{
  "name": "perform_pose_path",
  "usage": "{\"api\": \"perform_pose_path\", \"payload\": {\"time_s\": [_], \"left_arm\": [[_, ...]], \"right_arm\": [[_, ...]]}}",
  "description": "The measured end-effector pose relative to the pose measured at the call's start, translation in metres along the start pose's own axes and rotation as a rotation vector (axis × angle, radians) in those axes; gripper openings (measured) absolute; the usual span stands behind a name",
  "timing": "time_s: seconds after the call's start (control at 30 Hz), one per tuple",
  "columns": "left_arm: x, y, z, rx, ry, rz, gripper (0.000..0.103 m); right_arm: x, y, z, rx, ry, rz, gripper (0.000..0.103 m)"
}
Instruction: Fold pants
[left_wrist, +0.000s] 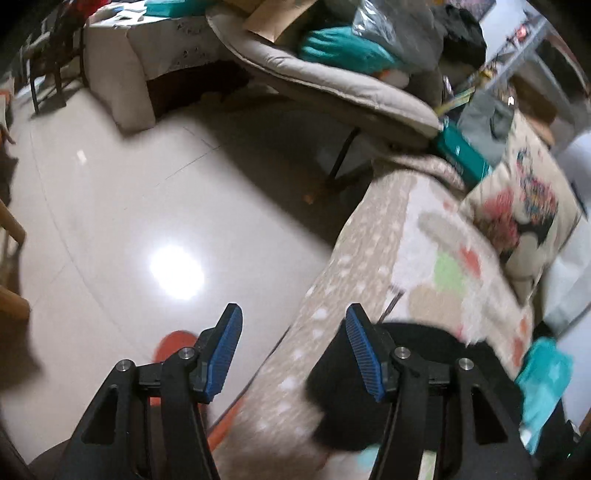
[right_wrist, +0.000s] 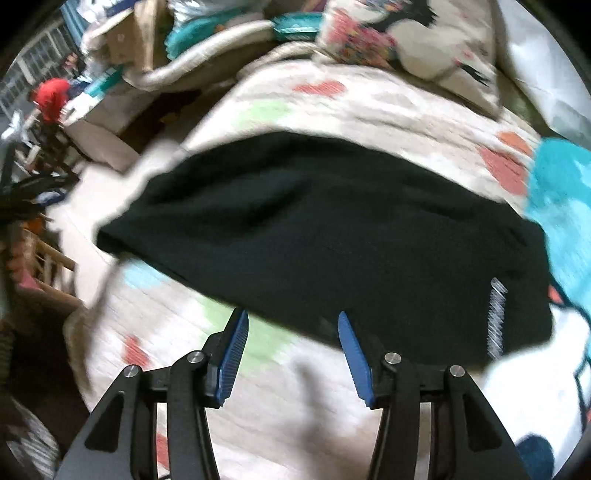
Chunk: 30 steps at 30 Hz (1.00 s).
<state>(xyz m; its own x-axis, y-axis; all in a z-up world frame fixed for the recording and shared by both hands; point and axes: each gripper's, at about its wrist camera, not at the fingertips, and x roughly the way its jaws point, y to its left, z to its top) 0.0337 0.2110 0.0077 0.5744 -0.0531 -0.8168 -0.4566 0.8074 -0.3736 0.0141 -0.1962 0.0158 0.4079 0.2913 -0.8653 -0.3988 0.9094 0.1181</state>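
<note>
Where the right wrist view is sharpest, the black pants (right_wrist: 325, 236) lie folded in a broad dark slab across the middle of the frame, resting on a bed cover (right_wrist: 369, 107) patterned with red, green and beige patches. A strip of white lettering (right_wrist: 495, 317) runs up the cloth at the lower right of the pants, but blur leaves it unreadable. The right claw (right_wrist: 293, 356) stands open at the bottom centre, its blue pads apart with nothing between them, just short of the near edge of the pants. A turquoise cloth (right_wrist: 565, 206) lies at the right edge, touching the pants.

In the left wrist view the left claw (left_wrist: 293, 356) is likewise open and empty, at the bottom centre, over the bed's edge. One end of the pants (left_wrist: 351, 406) shows behind its right-hand finger. A printed cushion (left_wrist: 524, 206) sits at the right, and glossy floor tiles (left_wrist: 129, 192) fill the left half.
</note>
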Motion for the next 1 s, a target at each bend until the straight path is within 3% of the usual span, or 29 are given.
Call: {"api": "perform_pose_path", "payload": {"time_s": [0.1, 0.17, 0.23, 0.4, 0.57, 0.6, 0.63, 0.67, 0.87, 1.0], "left_arm": [[0.007, -0.002, -0.004, 0.039, -0.044, 0.036, 0.058], [0.016, 0.003, -0.006, 0.021, -0.019, 0.059, 0.058], [0.019, 0.013, -0.003, -0.033, 0.003, 0.024, 0.058], [0.006, 0.025, 0.004, -0.098, -0.039, 0.051, 0.058], [-0.006, 0.033, 0.008, -0.149, -0.062, 0.030, 0.058], [-0.007, 0.035, 0.009, -0.165, -0.063, 0.026, 0.058], [-0.008, 0.037, 0.009, -0.180, -0.064, 0.023, 0.058], [-0.010, 0.039, 0.008, -0.191, -0.065, 0.021, 0.058], [-0.008, 0.047, 0.006, -0.232, -0.053, 0.023, 0.058], [-0.009, 0.053, 0.005, -0.245, -0.051, 0.031, 0.058]], "right_arm": [[0.009, 0.035, 0.027, -0.038, -0.028, 0.111, 0.055], [0.023, 0.071, 0.047, -0.111, -0.030, 0.169, 0.055], [0.040, 0.104, 0.065, -0.211, -0.022, 0.181, 0.055], [0.096, 0.182, 0.093, -0.452, 0.051, 0.194, 0.055], [0.145, 0.219, 0.092, -0.643, 0.167, 0.175, 0.055], [0.151, 0.224, 0.088, -0.679, 0.183, 0.158, 0.044], [0.157, 0.228, 0.085, -0.709, 0.201, 0.136, 0.008], [0.159, 0.228, 0.085, -0.710, 0.211, 0.129, 0.002], [0.166, 0.233, 0.125, -0.561, 0.124, 0.165, 0.001], [0.174, 0.231, 0.140, -0.527, 0.188, 0.238, 0.004]]}}
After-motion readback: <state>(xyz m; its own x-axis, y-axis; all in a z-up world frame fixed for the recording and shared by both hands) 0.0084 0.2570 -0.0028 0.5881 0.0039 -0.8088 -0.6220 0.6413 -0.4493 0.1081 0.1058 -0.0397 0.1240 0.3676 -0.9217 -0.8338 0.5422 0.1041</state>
